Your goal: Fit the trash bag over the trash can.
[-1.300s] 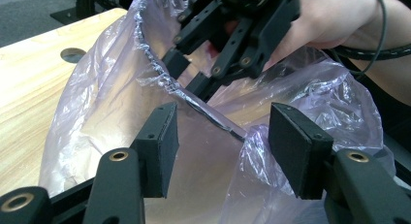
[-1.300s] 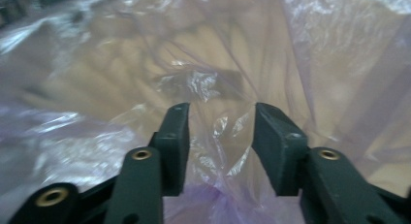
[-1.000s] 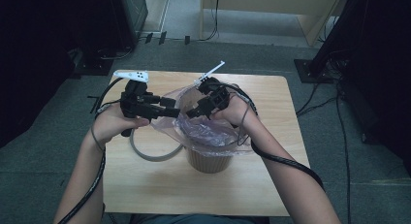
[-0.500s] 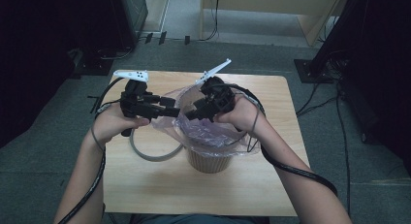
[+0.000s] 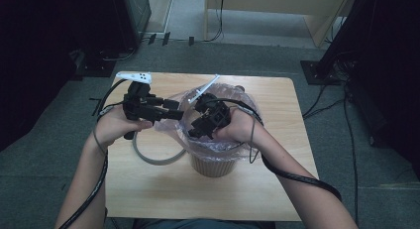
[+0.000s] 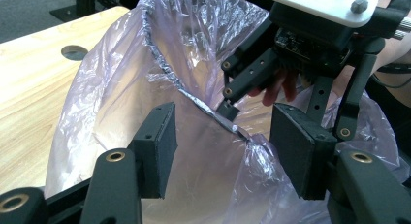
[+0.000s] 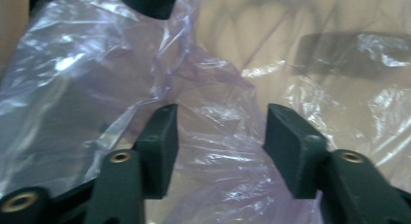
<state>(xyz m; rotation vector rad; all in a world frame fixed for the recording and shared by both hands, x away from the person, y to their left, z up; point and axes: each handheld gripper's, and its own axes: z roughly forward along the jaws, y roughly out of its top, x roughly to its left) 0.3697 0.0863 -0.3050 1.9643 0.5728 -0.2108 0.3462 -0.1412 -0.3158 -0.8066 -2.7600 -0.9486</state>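
Thin purple plastic bag (image 5: 218, 140) lines a brown bin (image 5: 214, 164) mid-counter (image 5: 148, 189), its rim bunched up loose on the left side. Left tool (image 6: 220, 153) at the bag's raised edge, jaws apart, the crinkled rim between them but not pinched. Right tool (image 7: 220, 136) over the bin mouth, jaws just reopening a little, film in the gap, pads clear of it.

We see the bin (image 5: 214, 164) standing mid-table (image 5: 148, 194), the bag (image 5: 218, 144) in it, a ring (image 5: 148, 157) lying at its left.
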